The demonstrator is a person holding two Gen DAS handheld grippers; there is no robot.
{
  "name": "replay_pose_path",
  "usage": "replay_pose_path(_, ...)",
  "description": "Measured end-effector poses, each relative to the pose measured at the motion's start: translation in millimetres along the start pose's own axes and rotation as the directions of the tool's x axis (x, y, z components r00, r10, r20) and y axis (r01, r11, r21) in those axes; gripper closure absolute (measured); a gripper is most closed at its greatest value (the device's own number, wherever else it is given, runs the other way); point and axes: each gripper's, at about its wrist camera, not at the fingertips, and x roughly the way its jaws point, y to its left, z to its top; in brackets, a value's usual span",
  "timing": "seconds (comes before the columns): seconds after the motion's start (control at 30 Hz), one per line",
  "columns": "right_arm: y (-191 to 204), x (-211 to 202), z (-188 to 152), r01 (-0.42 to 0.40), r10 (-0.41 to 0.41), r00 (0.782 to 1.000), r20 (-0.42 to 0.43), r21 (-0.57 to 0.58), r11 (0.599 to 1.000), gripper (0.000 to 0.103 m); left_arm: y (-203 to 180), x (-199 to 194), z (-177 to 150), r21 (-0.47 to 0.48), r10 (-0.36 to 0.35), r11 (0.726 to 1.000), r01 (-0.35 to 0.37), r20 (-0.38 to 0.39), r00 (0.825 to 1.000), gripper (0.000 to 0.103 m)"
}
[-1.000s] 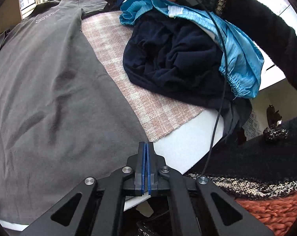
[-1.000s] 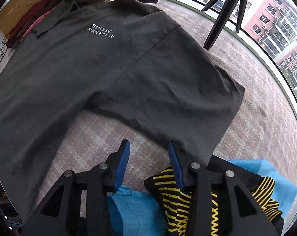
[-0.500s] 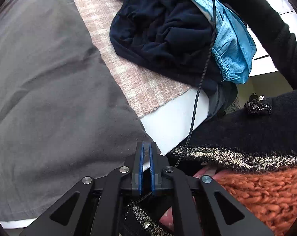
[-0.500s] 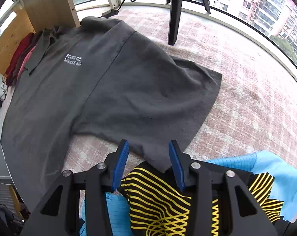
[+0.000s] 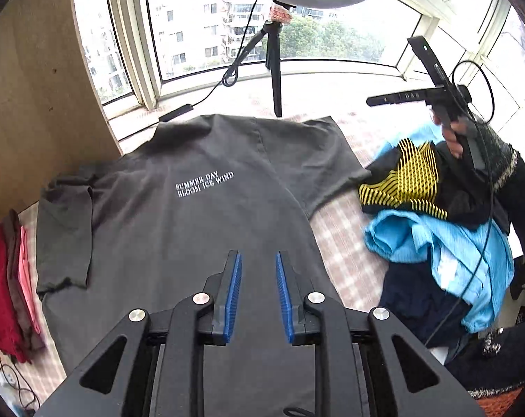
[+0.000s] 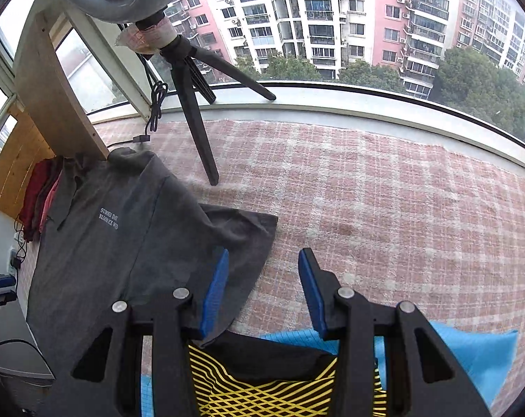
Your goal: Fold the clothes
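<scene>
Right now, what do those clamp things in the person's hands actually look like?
Each gripper, left and right, is a matte black angular frame with triangular cut-outs and silver round bolts, ending in two flat fingers faced with ribbed blue pads. A thin black cable trails past the person's dark knitted sleeve.

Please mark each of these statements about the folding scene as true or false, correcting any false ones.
1. The grey T-shirt lies spread flat with its white lettering showing. True.
2. The left gripper is clamped on the shirt's hem. False: its jaws stand open above the shirt, holding nothing.
3. The yellow-striped garment sits on the unfolded pile beside the blue garment. True.
4. The right gripper is shut. False: its jaws are open and empty.
5. The tripod stands on the shirt. False: its leg meets the checked blanket beyond the shirt.
</scene>
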Motion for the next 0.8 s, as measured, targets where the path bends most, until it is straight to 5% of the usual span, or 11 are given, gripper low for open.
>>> replay_pose_path(0.2,-2,43,-3,-0.023,0.022,1.0,-0.009,-0.02,1.0,0.062,60,81,87,0.065,0.174,0.982,-0.175,0.011,0.985,0.075)
replay_pose_path(0.37,-9,74,12,-0.048,0.047,0.999,-0.015,-0.017,0.999,0.062,104,141,123,0.01,0.154,0.988,-0.154,-0.031,0.988,0.074)
replay_pose_path(0.5,-12,92,20,-0.117,0.117,0.993,-0.011,-0.003,0.993,0.062,126,178,133,-0.081,0.044,0.995,-0.051,-0.083,0.996,0.071)
replay_pose_path(0.63,-5,108,24,-0.128,0.127,0.991,-0.03,-0.034,0.991,0.062,127,197,135,-0.058,0.031,0.998,-0.036,-0.092,0.995,0.072)
replay_pose_path(0.7,1,112,25,-0.123,0.121,0.992,-0.031,-0.061,0.991,0.062,124,201,135,-0.037,0.043,0.998,-0.046,-0.084,0.996,0.093)
replay_pose_path(0.8,10,116,27,-0.107,0.104,0.994,-0.029,-0.107,0.989,0.062,123,200,131,-0.021,0.054,0.998,-0.056,-0.057,0.997,0.1)
